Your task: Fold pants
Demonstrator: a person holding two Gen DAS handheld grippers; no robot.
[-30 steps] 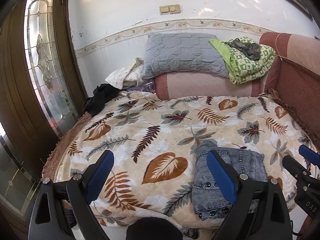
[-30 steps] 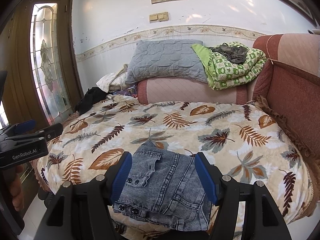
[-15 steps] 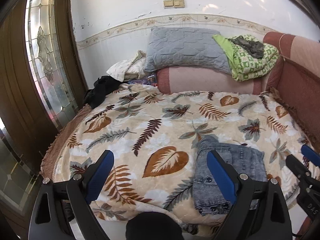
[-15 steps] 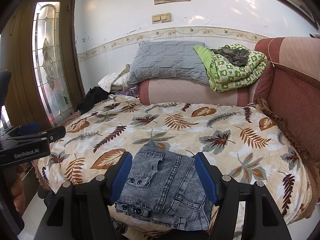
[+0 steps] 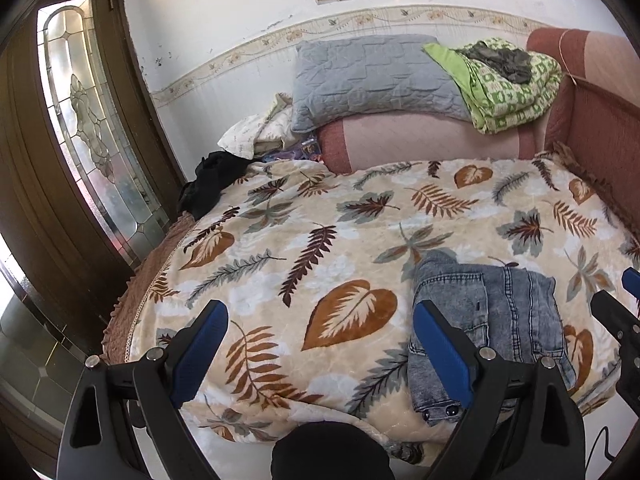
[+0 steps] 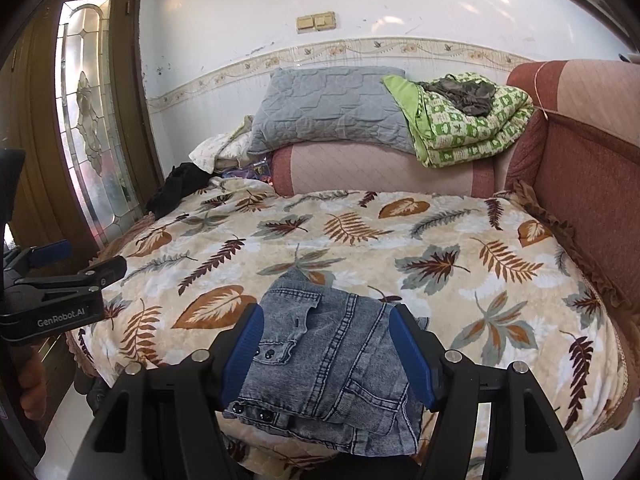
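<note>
As both grippers sit off the cloth, the fold looks done or nearly so, in my judgement. Jeans (image 6: 332,364) lie as a compact stacked bundle at the near edge of the blanket (image 5: 320,248), right of centre in the left wrist view, dead ahead in the right wrist view. Waistband w/ dark snaps faces the camera; several layers show at the near edge, lower ones sticking out a bit past the top layer.

Left gripper (image 5: 320,354): fingers spread wide, nothing between them, held over bare blanket to the left of the jeans; its right finger overlaps the bundle's left edge in view, contact not confirmed. Right gripper (image 6: 326,354): fingers spread, framing the bundle on both sides; pads appear just beside or above the denim, not pinching it. Cannot tell if they touch.

Step in hand, est.: final check / release after last fold. No leg or loose end trails out on the blanket.

Next move, if any, calls for:
- squaring the uneven near edge, i.e. nudging lower layers back under the top one;
- light press to flatten, since the top layer sits humped;
- care at the bed edge: bundle is close to the drop, so push inward, not outward.

Bkgd: pillow (image 5: 376,76), green quilt (image 5: 508,92), well apart from work area, no interference.
</note>
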